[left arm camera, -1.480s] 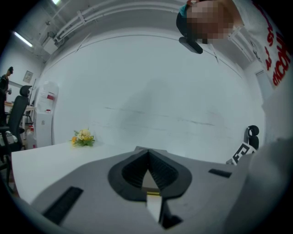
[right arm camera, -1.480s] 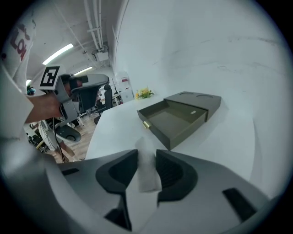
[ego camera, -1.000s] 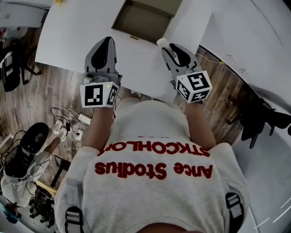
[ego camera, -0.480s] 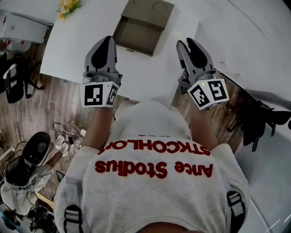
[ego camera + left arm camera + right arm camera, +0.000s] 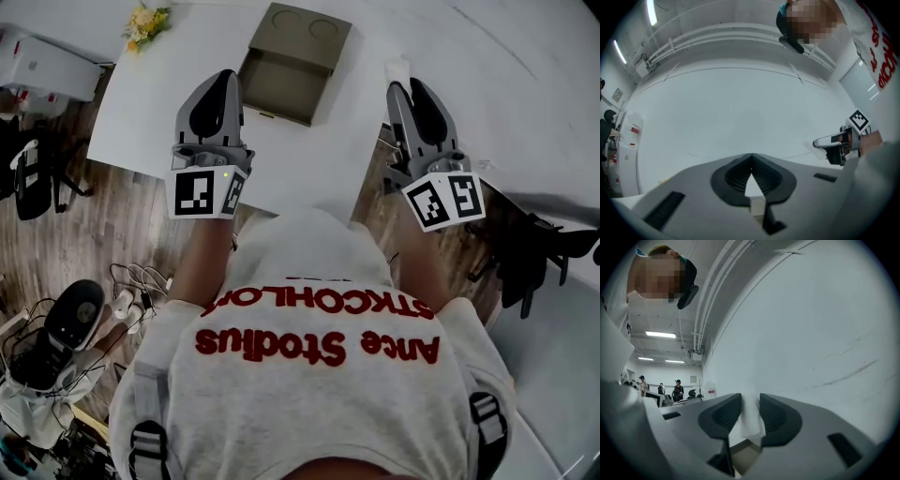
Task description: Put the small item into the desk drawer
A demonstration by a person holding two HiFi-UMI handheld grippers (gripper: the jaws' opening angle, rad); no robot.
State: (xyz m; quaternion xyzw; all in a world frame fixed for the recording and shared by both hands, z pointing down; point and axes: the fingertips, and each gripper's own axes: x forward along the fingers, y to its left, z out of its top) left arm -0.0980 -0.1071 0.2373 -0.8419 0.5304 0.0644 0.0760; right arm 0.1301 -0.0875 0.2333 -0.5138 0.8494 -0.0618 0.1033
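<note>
Status | we held white small item [image 5: 751,420] between right gripper [image 5: 409,86] jaws, upper right | left gripper [image 5: 222,77] jaws met, empty, upper left.

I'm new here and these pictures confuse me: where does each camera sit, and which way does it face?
Head view: on the head, facing down; white desk, left tongs, right tongs, forearms, shirt.
Left gripper view: on left tongs, along shut jaws.
Right gripper view: on right tongs, along jaws pinching a white item.
Shared: right tongs, in head and left gripper views.
</note>
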